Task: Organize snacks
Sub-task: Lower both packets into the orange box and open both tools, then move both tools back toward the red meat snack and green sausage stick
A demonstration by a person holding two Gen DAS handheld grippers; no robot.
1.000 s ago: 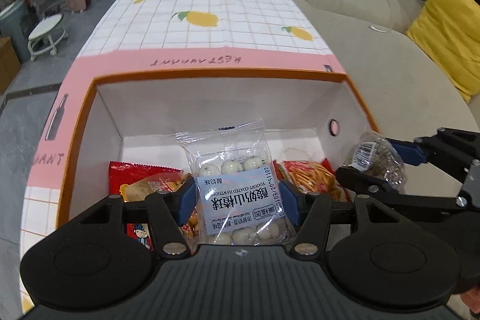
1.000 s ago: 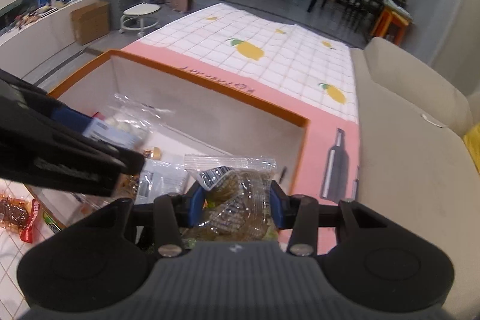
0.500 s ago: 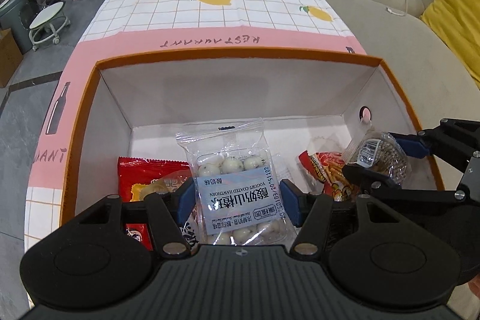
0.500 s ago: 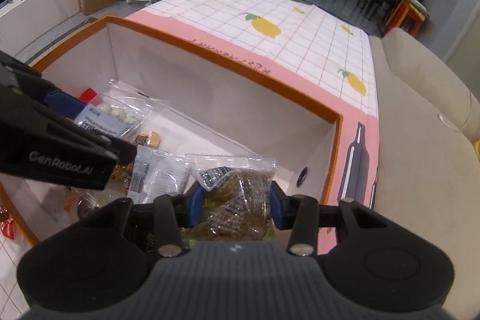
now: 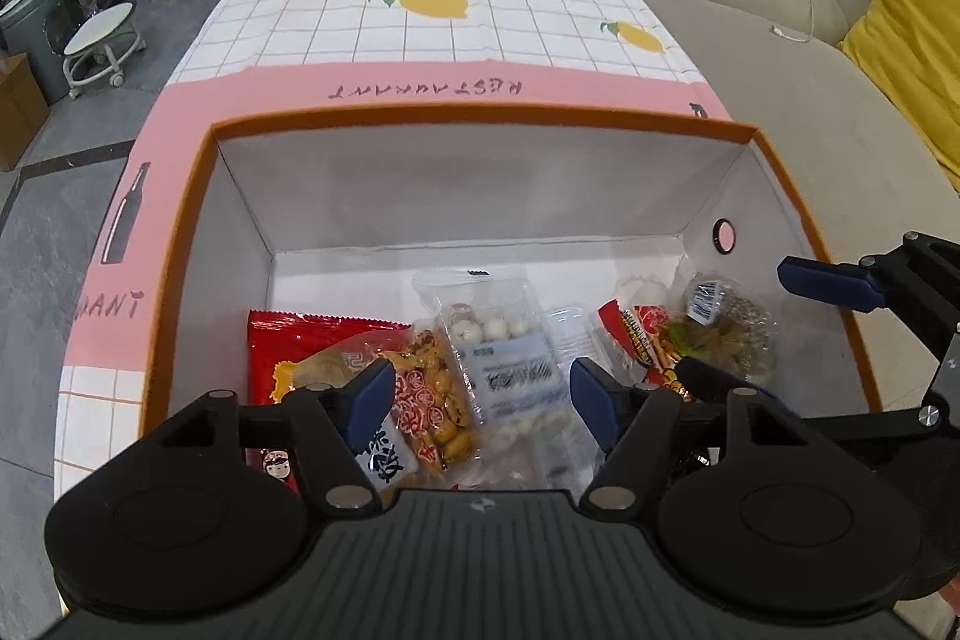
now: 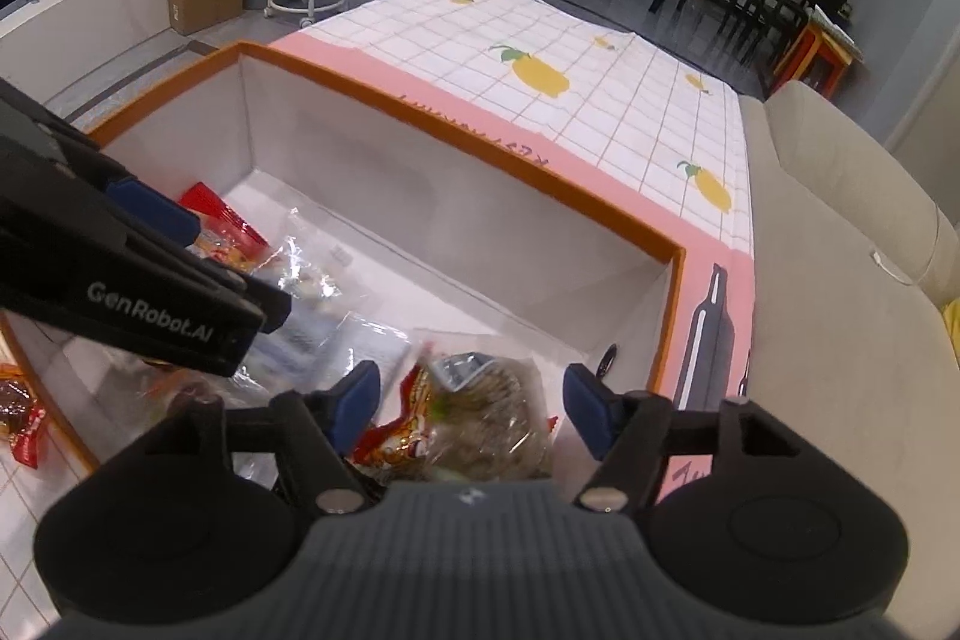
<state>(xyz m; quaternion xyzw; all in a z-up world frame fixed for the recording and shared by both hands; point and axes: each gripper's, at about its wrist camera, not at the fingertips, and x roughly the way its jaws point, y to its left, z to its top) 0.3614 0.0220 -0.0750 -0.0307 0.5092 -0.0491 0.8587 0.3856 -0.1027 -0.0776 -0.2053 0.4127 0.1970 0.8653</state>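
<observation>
Snacks: orange-rimmed box (image 5: 180, 244), on lemon-print tablecloth (image 5: 432, 34), holds all along near wall. Hawthorn-ball packet (image 5: 510, 358), centre; brown-snack bag (image 6: 492, 418), right corner. Light, crinkly, slippery; pinch sealed edges. Left gripper (image 5: 483, 400), right gripper (image 6: 471, 409): both spread wide, empty.

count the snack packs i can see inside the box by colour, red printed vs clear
red printed packs: 2, the large red bag at the left and the red stick-snack pack
clear packs: 3, the peanut pack, the white-ball pack and the dark-seed pack
total: 5 seen in the box
</observation>
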